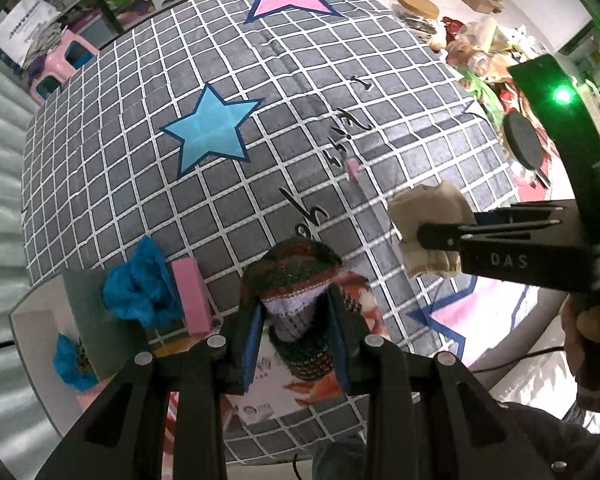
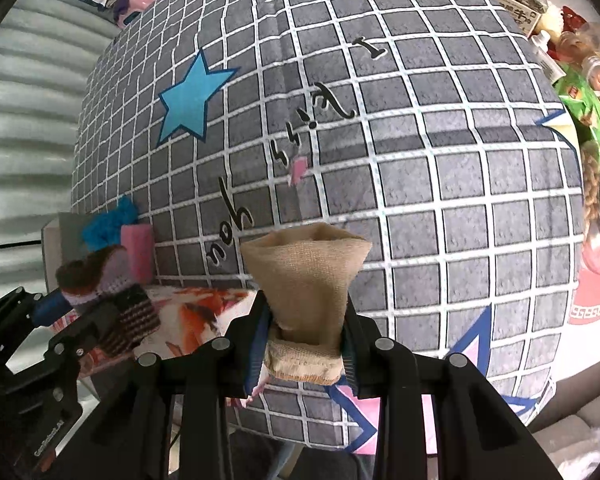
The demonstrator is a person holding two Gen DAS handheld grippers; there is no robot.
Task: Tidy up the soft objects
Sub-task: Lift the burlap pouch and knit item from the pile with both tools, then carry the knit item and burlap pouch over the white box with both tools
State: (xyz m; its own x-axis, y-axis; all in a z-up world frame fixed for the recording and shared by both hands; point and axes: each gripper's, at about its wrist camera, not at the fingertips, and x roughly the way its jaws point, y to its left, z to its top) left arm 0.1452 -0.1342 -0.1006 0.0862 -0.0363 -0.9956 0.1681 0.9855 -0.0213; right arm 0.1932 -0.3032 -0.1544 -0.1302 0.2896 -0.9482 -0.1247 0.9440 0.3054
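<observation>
The left tool (image 1: 296, 332) is closed on a striped knitted piece (image 1: 296, 276) of green, brown and lilac yarn; both pads press its middle, and the piece bulges out above them, lifted off the grey checked cloth (image 1: 260, 120) that covers the worktop. The right tool (image 2: 306, 336) is nearly fully closed on a beige burlap pouch (image 2: 306, 276), pinched at its lower part so the open upper end spreads like a funnel. Taking the blue star (image 1: 210, 128) printed on the cloth as landmark, the knitted piece hangs below it, toward the near edge, and the pouch is below it and to the right. Below the star and to the left, a blue crumpled soft thing (image 1: 140, 288) touches a pink block (image 1: 194, 296) beside a grey box (image 1: 84, 320).
</observation>
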